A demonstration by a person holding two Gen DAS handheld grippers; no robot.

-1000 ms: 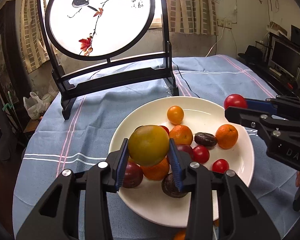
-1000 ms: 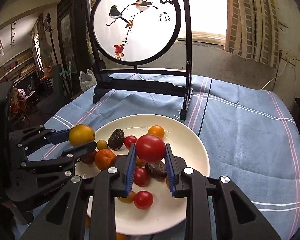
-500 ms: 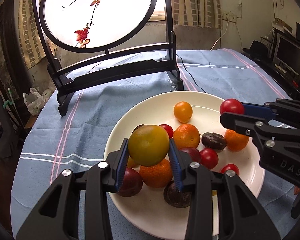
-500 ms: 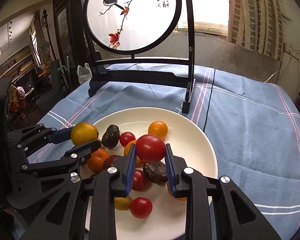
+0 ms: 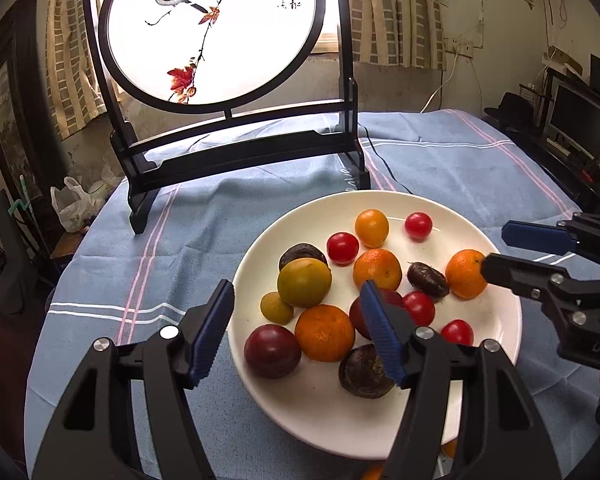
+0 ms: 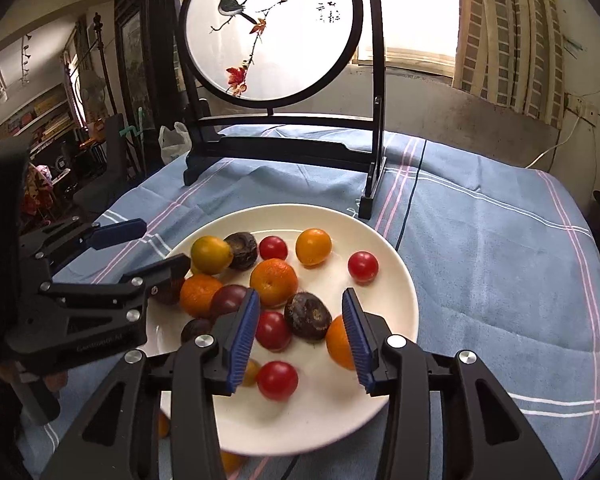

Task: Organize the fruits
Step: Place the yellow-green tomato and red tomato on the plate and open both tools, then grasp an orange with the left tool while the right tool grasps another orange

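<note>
A white plate (image 5: 320, 420) (image 6: 396, 264) on the blue cloth holds several fruits: oranges, red tomatoes, dark plums and passion fruits. A yellow-green fruit (image 5: 304, 282) (image 6: 211, 254) lies at the plate's left side. A red tomato (image 5: 418, 225) (image 6: 363, 266) lies at the plate's far right. My left gripper (image 5: 300, 328) is open and empty over the plate's left edge; it also shows in the right wrist view (image 6: 140, 248). My right gripper (image 6: 298, 334) is open and empty over the plate's near part, and shows in the left wrist view (image 5: 512, 252).
A black stand with a round bird painting (image 5: 236, 80) (image 6: 284, 80) stands at the back of the table, its cord running past the plate. Orange fruit (image 6: 230, 462) peeks from under the plate's near rim. A white bag (image 5: 74, 206) lies beyond the table's left edge.
Both grippers have opened. The left let the yellow-green fruit go onto the plate; the right let the red tomato go onto the plate. Both have drawn back slightly.
</note>
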